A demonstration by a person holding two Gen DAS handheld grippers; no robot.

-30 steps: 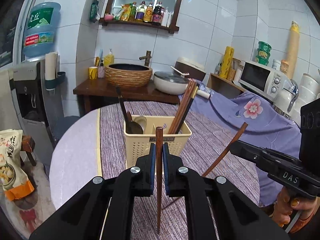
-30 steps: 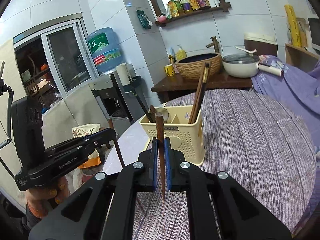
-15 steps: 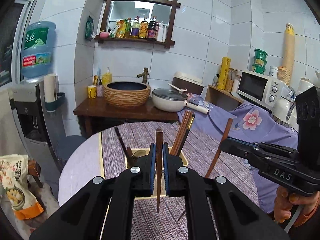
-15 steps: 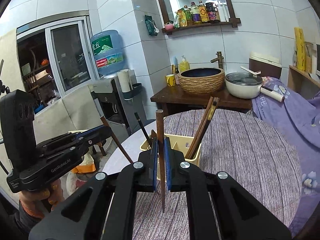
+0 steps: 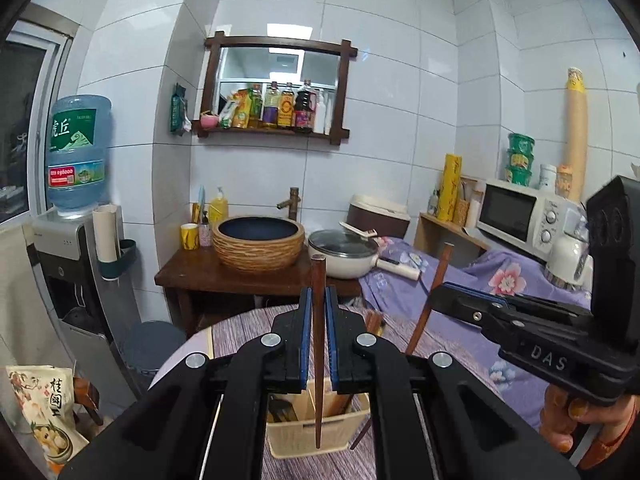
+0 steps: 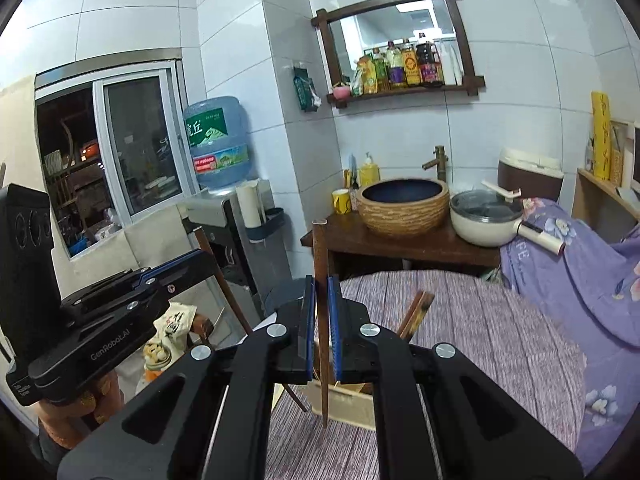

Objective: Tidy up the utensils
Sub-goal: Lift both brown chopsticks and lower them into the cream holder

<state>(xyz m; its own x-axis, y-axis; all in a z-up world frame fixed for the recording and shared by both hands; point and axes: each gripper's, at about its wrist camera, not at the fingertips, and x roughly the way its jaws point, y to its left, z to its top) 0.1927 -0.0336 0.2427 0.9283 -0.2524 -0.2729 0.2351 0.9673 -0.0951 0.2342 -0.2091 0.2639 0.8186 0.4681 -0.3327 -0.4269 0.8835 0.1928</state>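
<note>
My left gripper (image 5: pixel 318 300) is shut on a brown wooden chopstick (image 5: pixel 318 360) held upright, its lower tip above the cream utensil basket (image 5: pixel 316 436). My right gripper (image 6: pixel 321 288) is shut on a second brown chopstick (image 6: pixel 322 360), also upright, just over the basket (image 6: pixel 348 400). The basket stands on the round table with a purple striped cloth (image 6: pixel 500 340) and holds several chopsticks (image 6: pixel 416 312) and a dark utensil (image 5: pixel 280 410). The right gripper shows in the left wrist view (image 5: pixel 444 300), the left gripper in the right wrist view (image 6: pixel 200 256).
Behind the table stands a wooden counter (image 5: pixel 208 276) with a woven basin (image 5: pixel 258 242) and a white pot (image 5: pixel 344 252). A water dispenser (image 5: pixel 76 264) is at the left, a microwave (image 5: pixel 520 216) at the right. A snack bag (image 5: pixel 44 412) lies low left.
Both grippers have risen and tilted up with their chopsticks. The basket has dropped low in both views and the chopsticks now hang over it.
</note>
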